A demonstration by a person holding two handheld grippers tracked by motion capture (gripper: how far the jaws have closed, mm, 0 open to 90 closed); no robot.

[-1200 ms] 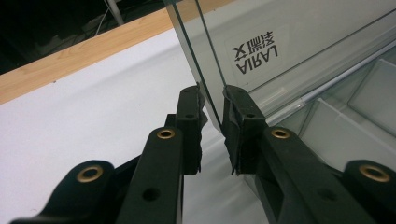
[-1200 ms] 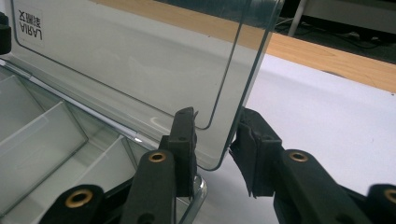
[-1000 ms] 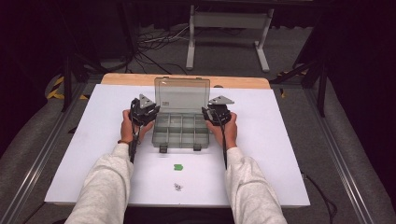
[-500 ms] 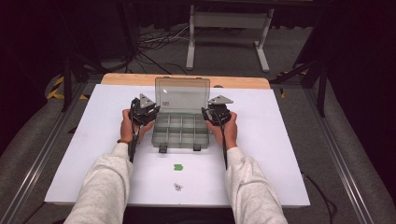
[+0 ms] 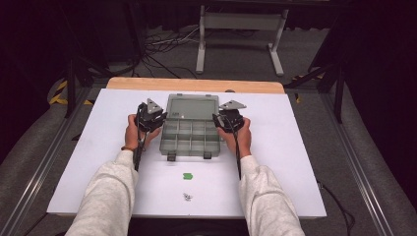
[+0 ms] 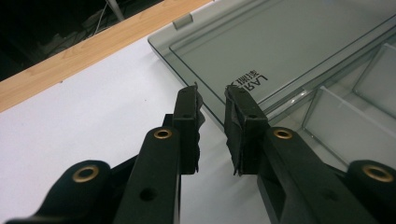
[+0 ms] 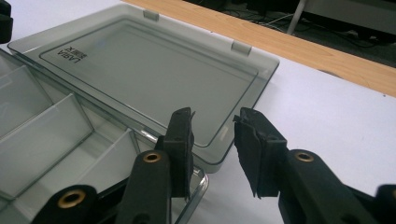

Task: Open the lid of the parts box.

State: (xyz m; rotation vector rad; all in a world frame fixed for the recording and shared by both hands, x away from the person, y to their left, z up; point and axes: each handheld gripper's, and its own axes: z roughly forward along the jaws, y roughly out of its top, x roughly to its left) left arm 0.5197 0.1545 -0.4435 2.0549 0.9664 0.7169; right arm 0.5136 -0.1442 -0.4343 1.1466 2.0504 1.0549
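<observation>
Toward the worktop's (image 5: pixel 295 162) far edge, in the high view, the organiser box (image 5: pixel 189 136) lies with its lid (image 5: pixel 193 106) flat open, the left claw (image 5: pixel 158 119) at its left side and the right claw (image 5: pixel 217 119) at its right. In the left gripper view, the left claw (image 6: pixel 212 100) stands slightly apart, empty, over the lid's (image 6: pixel 289 42) corner. In the right gripper view, the right claw (image 7: pixel 214 122) gapes apart, gripping nothing, above the lid's (image 7: pixel 154 70) near corner beside the box's (image 7: pixel 56 135) compartments.
</observation>
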